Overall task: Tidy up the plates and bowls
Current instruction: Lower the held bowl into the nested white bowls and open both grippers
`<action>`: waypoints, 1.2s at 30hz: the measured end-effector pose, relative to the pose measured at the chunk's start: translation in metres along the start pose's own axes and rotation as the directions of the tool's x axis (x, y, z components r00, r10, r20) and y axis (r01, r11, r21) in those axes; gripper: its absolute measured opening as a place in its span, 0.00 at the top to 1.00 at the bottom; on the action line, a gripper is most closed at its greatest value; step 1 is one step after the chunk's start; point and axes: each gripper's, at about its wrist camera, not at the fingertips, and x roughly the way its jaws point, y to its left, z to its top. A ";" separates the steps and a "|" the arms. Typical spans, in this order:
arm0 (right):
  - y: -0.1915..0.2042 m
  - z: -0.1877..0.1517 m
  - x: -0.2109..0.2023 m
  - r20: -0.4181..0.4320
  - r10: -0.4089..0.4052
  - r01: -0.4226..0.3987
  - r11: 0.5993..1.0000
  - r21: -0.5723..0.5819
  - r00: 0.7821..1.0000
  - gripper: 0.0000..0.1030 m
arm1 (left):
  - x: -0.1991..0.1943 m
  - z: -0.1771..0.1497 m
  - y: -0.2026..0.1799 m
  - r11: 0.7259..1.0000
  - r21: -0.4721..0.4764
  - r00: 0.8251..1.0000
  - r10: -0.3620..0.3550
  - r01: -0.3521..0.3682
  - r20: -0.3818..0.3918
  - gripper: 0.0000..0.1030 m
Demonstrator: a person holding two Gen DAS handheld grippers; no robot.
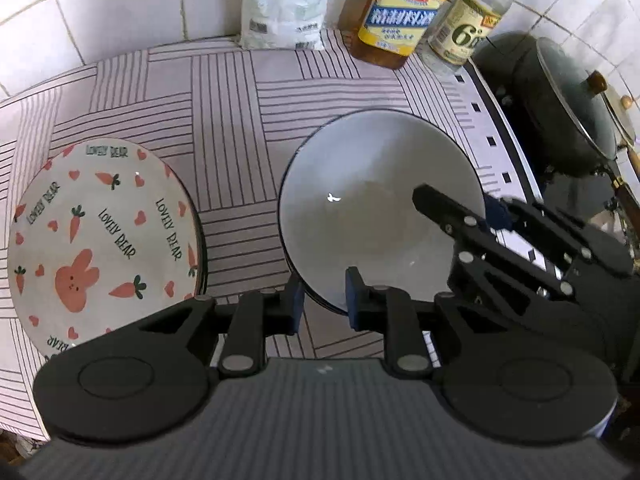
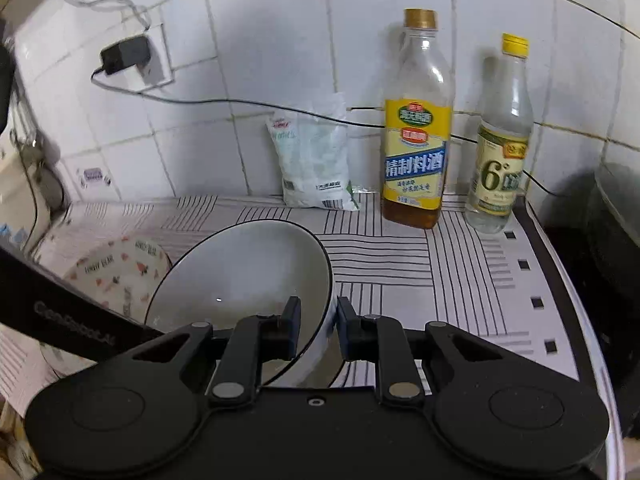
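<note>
The white bowl sits near the table's right edge, its rim pinched by the right tool and straddled loosely by the narrow left tool, so an uneven lift could probably tip it against the carrot plate.

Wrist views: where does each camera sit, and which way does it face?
Left wrist: on the left gripper, looking steeply down at the bowl and the plate; its jaws straddle the bowl's near rim; the right gripper shows too, on the rim.
Right wrist: on the right gripper, looking more level over the bowl toward the wall and bottles; its jaws clamp the rim.
Shared: bowl, plate, bottles.
</note>
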 end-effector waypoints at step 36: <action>-0.015 -0.033 -0.079 0.112 0.114 -0.116 0.993 0.017 0.987 0.32 | -0.058 -0.029 -0.002 0.992 0.005 0.986 -0.128 0.128 0.103 0.66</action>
